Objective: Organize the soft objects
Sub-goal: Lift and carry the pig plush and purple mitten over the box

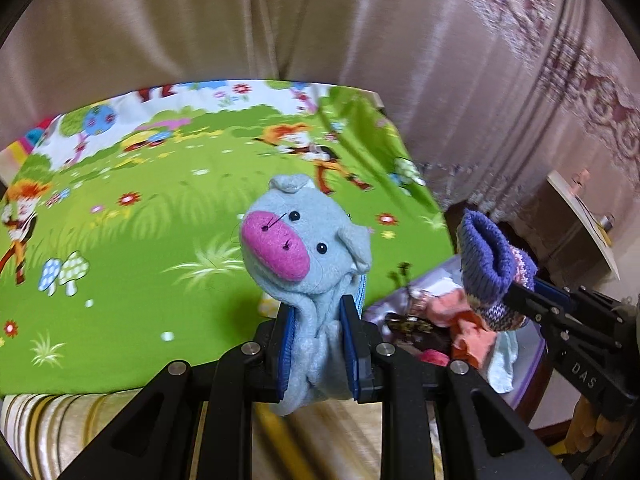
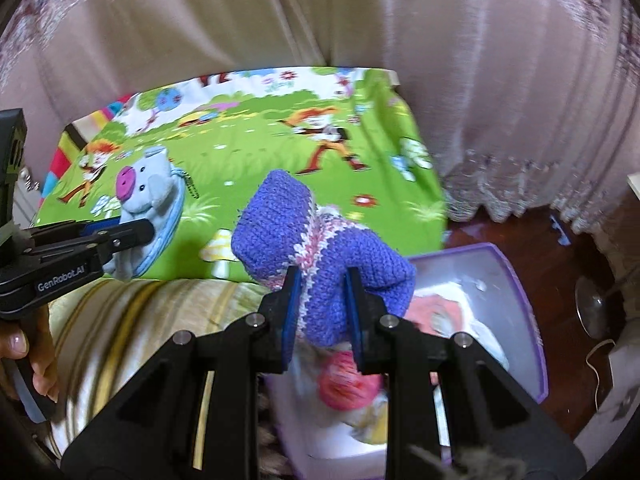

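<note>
Behind, cartoon bedsheet (image 1: 168, 216) against curtains (image 1: 200, 20)

The bin (image 2: 520, 304) of clothes sits right of the cloth-covered table (image 2: 256, 148).

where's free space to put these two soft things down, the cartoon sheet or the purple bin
The green cartoon sheet is bare from the curtain to the striped cushion, with room for both the blue pig toy and the purple knit sock. The purple bin is crowded with pink and white cloth.
</note>
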The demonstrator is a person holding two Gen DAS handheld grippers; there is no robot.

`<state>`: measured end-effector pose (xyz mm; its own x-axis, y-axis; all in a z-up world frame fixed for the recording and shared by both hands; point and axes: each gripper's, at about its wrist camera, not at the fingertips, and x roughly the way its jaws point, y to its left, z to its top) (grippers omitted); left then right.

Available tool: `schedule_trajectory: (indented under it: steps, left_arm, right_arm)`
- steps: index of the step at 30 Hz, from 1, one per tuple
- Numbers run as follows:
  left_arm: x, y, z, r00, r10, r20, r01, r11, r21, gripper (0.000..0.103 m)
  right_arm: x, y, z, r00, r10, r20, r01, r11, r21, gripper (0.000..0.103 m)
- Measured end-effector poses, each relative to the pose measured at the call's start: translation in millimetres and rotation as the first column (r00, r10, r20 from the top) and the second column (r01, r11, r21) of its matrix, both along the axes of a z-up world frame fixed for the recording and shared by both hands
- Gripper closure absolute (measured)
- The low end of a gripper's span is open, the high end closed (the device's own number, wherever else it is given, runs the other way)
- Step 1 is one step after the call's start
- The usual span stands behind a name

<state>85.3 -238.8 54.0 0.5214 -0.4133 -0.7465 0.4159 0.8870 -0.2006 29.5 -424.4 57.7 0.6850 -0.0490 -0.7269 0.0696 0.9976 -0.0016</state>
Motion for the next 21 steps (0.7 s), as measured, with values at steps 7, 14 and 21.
schedule_trajectory:
  steps: [7,14,21]
  left_arm:
    - [-15.9,-47.3,-2.0,0.995,-0.101,-0.006,0.101,0.995,0.010,0.080]
    - [-24.7,-89.1,-7.4,0.984,-0.177,-0.013,0.177,0.984,0.026,0.079]
    - [-27.3,-120.2,-16.6,0.973,-0.227,-0.042,0.228,0.973,0.022,0.070]
  right_arm:
    - [-28.7,-46.5,1.6,0.993,-0.114,0.008,0.114,0.993,-0.021,0.077]
    - [-53.3,-86.9,-1.9,0.974,-0.228,0.012,0.228,0.972,-0.054,0.076]
    - [-62.1,-109.9,-4.4,0.953,-0.303,0.028,0.304,0.950,-0.069,0.075]
